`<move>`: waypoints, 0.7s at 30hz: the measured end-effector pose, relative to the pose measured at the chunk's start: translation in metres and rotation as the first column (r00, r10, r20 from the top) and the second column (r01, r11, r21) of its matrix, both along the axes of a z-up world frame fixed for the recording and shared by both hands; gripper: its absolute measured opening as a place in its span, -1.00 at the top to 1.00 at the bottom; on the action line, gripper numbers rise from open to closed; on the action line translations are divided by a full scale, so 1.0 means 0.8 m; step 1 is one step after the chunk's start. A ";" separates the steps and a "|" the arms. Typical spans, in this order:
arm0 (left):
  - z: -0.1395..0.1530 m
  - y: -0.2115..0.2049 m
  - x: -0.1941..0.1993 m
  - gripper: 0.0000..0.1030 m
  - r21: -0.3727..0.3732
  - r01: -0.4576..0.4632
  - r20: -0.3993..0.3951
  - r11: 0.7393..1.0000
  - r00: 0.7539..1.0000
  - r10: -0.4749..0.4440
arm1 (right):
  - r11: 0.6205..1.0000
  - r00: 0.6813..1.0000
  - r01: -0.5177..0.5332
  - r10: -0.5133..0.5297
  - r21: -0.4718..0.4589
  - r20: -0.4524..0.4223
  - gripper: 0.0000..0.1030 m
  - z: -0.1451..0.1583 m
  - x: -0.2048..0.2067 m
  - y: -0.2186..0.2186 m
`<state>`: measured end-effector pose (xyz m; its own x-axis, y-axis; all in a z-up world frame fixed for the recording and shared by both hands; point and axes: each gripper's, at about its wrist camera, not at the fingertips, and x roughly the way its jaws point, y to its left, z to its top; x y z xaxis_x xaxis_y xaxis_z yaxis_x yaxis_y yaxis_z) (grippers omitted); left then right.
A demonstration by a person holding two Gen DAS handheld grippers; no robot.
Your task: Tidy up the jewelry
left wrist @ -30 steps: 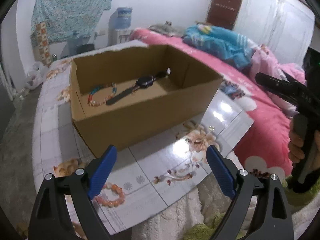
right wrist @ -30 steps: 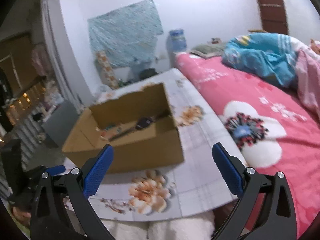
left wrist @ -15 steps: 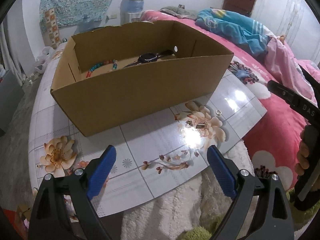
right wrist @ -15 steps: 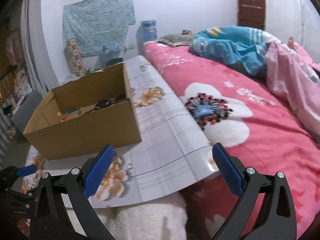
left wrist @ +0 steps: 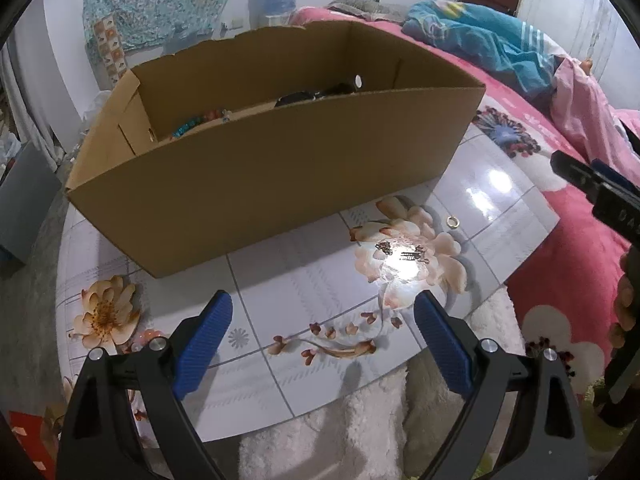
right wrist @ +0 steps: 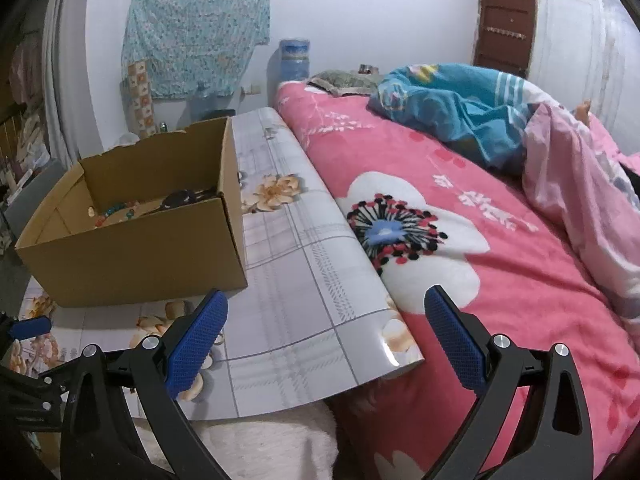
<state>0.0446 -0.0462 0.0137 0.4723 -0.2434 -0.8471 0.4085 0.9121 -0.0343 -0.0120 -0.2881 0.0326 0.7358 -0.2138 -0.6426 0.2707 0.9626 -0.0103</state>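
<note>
the left gripper (left wrist: pixel 322 336) hangs over the near edge of the flower-patterned table (left wrist: pixel 304 280) with its blue pads spread wide and nothing between them. the right gripper (right wrist: pixel 326 332) is spread just as wide and also holds nothing, hovering over the table's right edge beside the pink bed (right wrist: pixel 500 240). the cardboard box (left wrist: pixel 280 160) stands on the table beyond the left gripper; inside it lie a beaded bracelet (right wrist: pixel 114 210) and a black watch (right wrist: pixel 180 199). on the bare table in front of the box, a small gold ring (left wrist: pixel 453 221) sits near the box's right corner, and a thin dark chain (left wrist: pixel 402 253) lies just in front of it on a printed flower, partly lost in glare. an orange beaded bracelet (left wrist: pixel 140 338) peeks out beside the left gripper's left finger.
</note>
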 end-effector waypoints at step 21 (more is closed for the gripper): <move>-0.012 -0.008 0.010 -0.75 0.032 -0.052 -0.004 0.998 0.999 0.052 | 0.999 0.999 -0.032 0.032 -0.034 -0.012 -0.84 -0.005 0.024 0.002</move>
